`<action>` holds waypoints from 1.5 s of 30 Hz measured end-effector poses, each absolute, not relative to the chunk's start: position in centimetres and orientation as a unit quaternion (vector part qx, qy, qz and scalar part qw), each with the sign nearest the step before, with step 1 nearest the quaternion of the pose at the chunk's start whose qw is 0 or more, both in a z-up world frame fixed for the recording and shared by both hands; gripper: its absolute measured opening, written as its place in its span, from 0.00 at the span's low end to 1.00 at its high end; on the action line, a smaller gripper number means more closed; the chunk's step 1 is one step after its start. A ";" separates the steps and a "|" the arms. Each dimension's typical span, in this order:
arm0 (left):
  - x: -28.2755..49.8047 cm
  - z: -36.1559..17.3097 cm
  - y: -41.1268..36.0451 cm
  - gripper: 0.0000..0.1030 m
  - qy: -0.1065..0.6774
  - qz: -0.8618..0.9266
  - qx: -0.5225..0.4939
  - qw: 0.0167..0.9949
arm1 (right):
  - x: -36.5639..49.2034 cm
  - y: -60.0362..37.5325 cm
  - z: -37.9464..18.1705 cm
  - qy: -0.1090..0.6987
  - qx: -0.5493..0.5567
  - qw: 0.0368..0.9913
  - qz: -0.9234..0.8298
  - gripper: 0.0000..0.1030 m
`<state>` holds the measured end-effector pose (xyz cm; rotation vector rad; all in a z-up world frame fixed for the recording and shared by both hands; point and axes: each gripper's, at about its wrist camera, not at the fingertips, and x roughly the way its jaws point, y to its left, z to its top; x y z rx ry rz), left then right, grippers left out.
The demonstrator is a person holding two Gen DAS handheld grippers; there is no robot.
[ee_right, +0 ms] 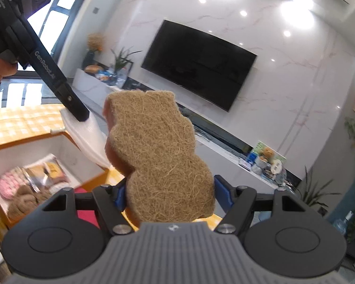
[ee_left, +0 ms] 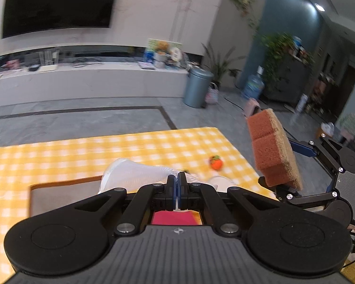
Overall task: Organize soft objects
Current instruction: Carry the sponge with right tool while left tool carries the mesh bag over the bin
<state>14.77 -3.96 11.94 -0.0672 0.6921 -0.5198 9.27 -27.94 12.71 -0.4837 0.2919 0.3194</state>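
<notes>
My left gripper is shut on a white soft cloth and holds it above the open box; in the right wrist view it pinches the cloth over the box. My right gripper is shut on a bear-shaped brown sponge, held upright in the air. In the left wrist view the sponge hangs to the right of the table edge. Several soft items lie inside the box.
The table has a yellow checked cloth. A small orange toy lies on it near the right edge. A red item lies below my left gripper. A grey bin stands on the floor beyond.
</notes>
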 end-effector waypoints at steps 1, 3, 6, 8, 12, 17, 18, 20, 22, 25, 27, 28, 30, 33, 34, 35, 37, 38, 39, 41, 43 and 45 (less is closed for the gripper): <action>14.8 11.7 -2.9 0.01 0.334 -0.245 -0.041 0.909 | 9.4 -26.8 12.8 0.145 -0.242 0.945 0.164 0.68; 14.9 11.3 -0.7 0.01 0.335 -0.234 -0.062 0.911 | 9.3 -24.6 12.8 0.144 -0.254 0.940 0.178 0.68; 15.1 10.4 2.3 0.01 0.329 -0.220 -0.090 0.914 | 10.2 -21.4 12.5 0.149 -0.266 0.932 0.196 0.68; 15.0 9.9 3.6 0.01 0.316 -0.211 -0.091 0.921 | 11.1 -19.4 12.1 0.156 -0.264 0.929 0.207 0.68; 15.4 8.1 5.7 0.01 0.305 -0.216 -0.125 0.919 | 13.4 -15.5 10.3 0.182 -0.277 0.917 0.220 0.68; 16.5 5.4 7.2 0.01 0.295 -0.221 -0.147 0.918 | 16.5 -11.1 7.4 0.221 -0.306 0.896 0.234 0.68; 16.8 4.9 7.4 0.01 0.294 -0.218 -0.150 0.919 | 17.2 -10.2 6.7 0.230 -0.315 0.890 0.237 0.68; 16.7 3.8 8.7 0.01 0.290 -0.213 -0.158 0.919 | 18.4 -8.7 5.5 0.246 -0.329 0.877 0.249 0.68; 16.9 2.9 9.7 0.01 0.292 -0.206 -0.170 0.919 | 19.7 -7.2 4.2 0.265 -0.342 0.865 0.253 0.68; 17.6 2.1 10.2 0.01 0.297 -0.205 -0.176 0.916 | 21.8 -5.2 2.5 0.310 -0.342 0.853 0.243 0.68; 17.3 1.9 10.7 0.01 0.298 -0.205 -0.177 0.915 | 22.9 -4.6 1.4 0.353 -0.320 0.849 0.227 0.68; 17.3 1.9 10.9 0.01 0.296 -0.207 -0.179 0.915 | 23.3 -4.8 0.7 0.375 -0.303 0.849 0.215 0.68; 16.9 1.7 11.2 0.01 0.294 -0.214 -0.185 0.913 | 24.6 -4.9 -0.5 0.416 -0.266 0.849 0.191 0.68; 16.4 1.8 11.5 0.01 0.289 -0.219 -0.187 0.913 | 26.1 -4.5 -2.3 0.459 -0.236 0.841 0.164 0.68; 16.3 1.8 11.6 0.01 0.288 -0.220 -0.186 0.913 | 26.4 -4.0 -2.8 0.468 -0.234 0.839 0.153 0.68; 16.2 1.8 11.6 0.01 0.287 -0.220 -0.187 0.913 | 26.4 -3.5 -3.1 0.468 -0.239 0.839 0.142 0.68; 16.1 1.9 11.9 0.01 0.287 -0.215 -0.188 0.914 | 26.7 -2.5 -3.7 0.478 -0.246 0.835 0.114 0.68; 16.1 1.9 12.0 0.01 0.288 -0.213 -0.190 0.914 | 26.9 -2.1 -4.1 0.485 -0.251 0.831 0.103 0.68; 16.1 2.0 12.2 0.01 0.288 -0.212 -0.192 0.914 | 27.0 -1.8 -4.5 0.496 -0.256 0.824 0.093 0.69; 16.2 2.1 12.5 0.01 0.287 -0.211 -0.199 0.913 | 27.1 -1.4 -4.9 0.506 -0.266 0.817 0.080 0.69; 16.1 2.2 12.9 0.01 0.283 -0.210 -0.204 0.913 | 27.1 -1.0 -5.0 0.511 -0.260 0.817 0.068 0.75; 16.0 2.2 13.1 0.01 0.282 -0.212 -0.206 0.913 | 27.0 -1.6 -4.4 0.515 -0.233 0.820 0.086 0.96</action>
